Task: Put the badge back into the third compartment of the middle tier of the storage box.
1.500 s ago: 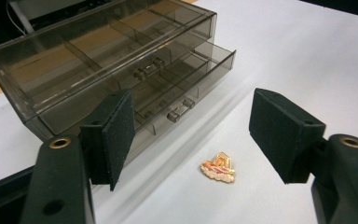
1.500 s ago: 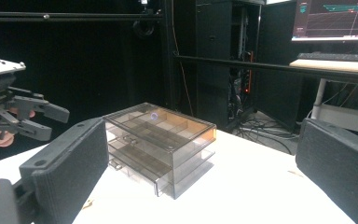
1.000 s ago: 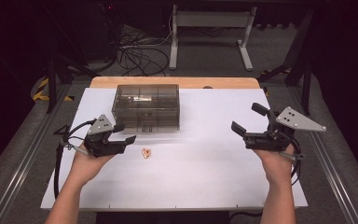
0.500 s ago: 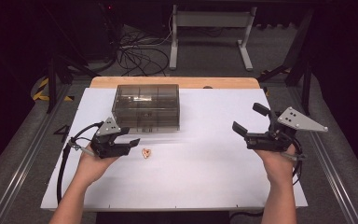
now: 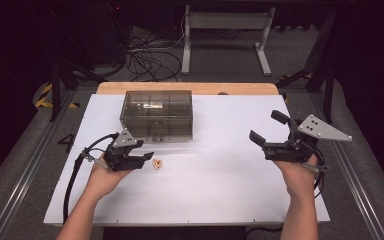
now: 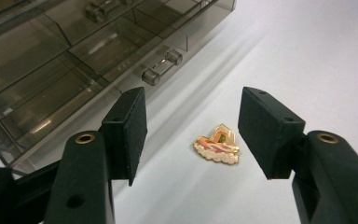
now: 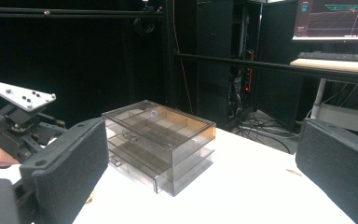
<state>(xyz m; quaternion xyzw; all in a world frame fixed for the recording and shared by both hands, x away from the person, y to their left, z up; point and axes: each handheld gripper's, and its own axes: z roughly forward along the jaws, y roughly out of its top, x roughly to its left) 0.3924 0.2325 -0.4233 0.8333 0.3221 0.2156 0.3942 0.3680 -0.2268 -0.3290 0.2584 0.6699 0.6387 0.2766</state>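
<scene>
A small pink and gold pin (image 5: 156,164) lies flat on the white sheet, just right of my left gripper (image 5: 146,158). In the left gripper view the pin (image 6: 216,145) rests on the sheet between and just beyond the black pads (image 6: 129,133), untouched. The left gripper (image 6: 195,123) is open, and its jaws have just been closing a little around the gap. A smoky clear drawer box (image 5: 157,115) (image 6: 51,60) (image 7: 161,144) stands behind it, drawers closed. My right gripper (image 5: 267,127) (image 7: 205,177) hovers open at the right with nothing in it.
The white sheet (image 5: 220,195) covers a wooden table (image 5: 190,88) whose far edge shows behind the box. Cables (image 5: 145,55) and a metal stand (image 5: 225,30) lie on the floor beyond. A monitor (image 7: 338,18) glows behind the table.
My left gripper has moved right and lower, up to the pin. The right gripper has stayed where it was.
</scene>
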